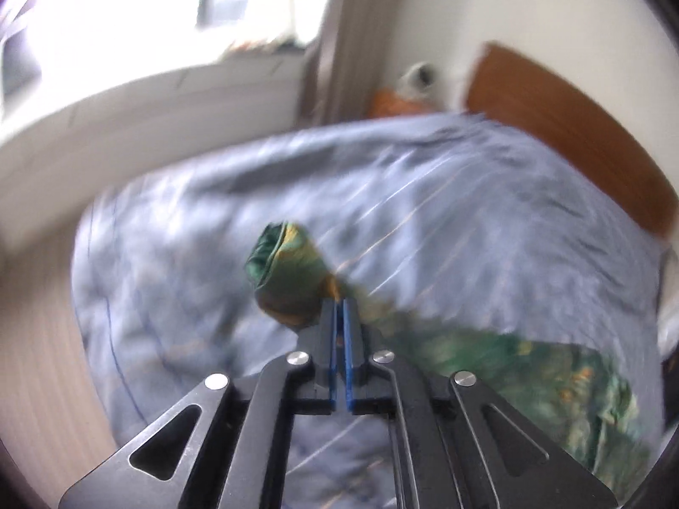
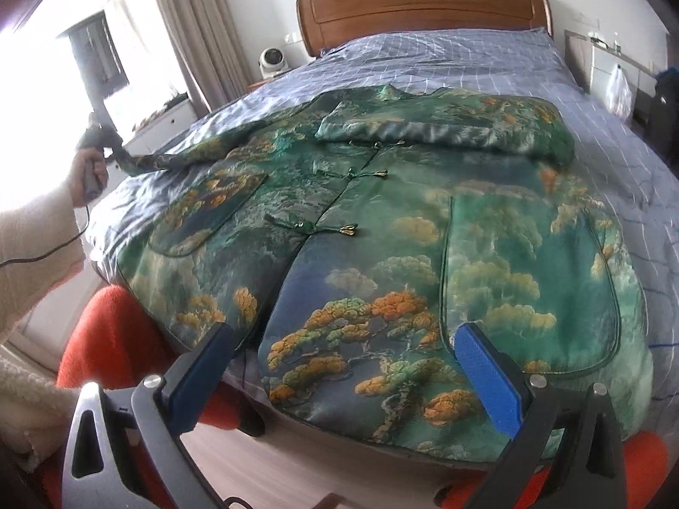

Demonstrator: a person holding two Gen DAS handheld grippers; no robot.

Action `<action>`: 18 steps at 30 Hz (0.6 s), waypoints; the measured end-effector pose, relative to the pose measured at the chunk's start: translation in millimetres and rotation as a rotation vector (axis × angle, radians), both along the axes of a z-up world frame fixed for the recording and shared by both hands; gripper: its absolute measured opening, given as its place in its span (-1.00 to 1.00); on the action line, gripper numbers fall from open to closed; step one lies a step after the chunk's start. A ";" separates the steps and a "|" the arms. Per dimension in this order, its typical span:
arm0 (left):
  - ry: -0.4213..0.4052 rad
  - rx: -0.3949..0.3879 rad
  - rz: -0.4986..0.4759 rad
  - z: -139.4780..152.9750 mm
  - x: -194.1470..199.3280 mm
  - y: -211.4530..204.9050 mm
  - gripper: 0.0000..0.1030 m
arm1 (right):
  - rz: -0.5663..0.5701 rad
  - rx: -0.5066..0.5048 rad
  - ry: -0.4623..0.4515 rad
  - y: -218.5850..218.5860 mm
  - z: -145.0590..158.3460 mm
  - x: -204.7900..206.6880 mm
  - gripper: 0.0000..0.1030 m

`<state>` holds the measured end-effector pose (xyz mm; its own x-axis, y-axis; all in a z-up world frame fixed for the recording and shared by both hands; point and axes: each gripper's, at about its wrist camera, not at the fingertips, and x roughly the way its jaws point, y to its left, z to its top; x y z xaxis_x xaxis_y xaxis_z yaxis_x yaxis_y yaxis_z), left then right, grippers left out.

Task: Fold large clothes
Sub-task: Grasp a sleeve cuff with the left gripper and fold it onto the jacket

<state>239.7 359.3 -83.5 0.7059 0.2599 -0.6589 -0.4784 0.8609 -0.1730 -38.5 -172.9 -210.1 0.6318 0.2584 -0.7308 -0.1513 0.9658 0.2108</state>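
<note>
A green jacket (image 2: 382, 220) printed with orange trees and clouds lies front up on the bed, its frog buttons fastened. One sleeve (image 2: 445, 127) is folded across the chest. The other sleeve (image 2: 178, 159) stretches out to the left, where my left gripper (image 2: 95, 140) holds its end above the bed's edge. In the blurred left wrist view, the left gripper (image 1: 343, 303) is shut on the sleeve, with the cuff (image 1: 284, 271) bunched just past the fingertips. My right gripper (image 2: 343, 333) stands open over the jacket's near hem, with nothing pressed between its pads.
The bed's blue checked cover (image 2: 488, 68) spreads back to a wooden headboard (image 2: 424, 4). A white device (image 2: 273, 61) sits on a bedside stand by the curtain (image 2: 191, 25). A person's red trousers (image 2: 114, 339) and cream sleeve (image 2: 29, 246) are close by at the left. A plastic bag (image 2: 617, 89) hangs at the right.
</note>
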 end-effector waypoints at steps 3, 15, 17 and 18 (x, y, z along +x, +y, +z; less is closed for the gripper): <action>-0.101 0.178 -0.158 70.3 9.8 -68.9 -1.00 | -0.014 0.028 -0.021 -5.7 2.0 -3.5 0.99; -0.123 0.099 -0.676 120.4 27.4 -309.3 0.34 | -0.050 0.113 -0.074 -33.3 8.4 -21.2 0.99; -0.095 0.053 -0.659 97.5 25.6 -303.0 0.67 | -0.060 0.120 -0.081 -37.9 9.6 -23.9 0.99; -0.079 0.056 -0.657 87.2 25.9 -297.2 0.67 | -0.064 0.125 -0.082 -39.6 9.6 -24.5 0.99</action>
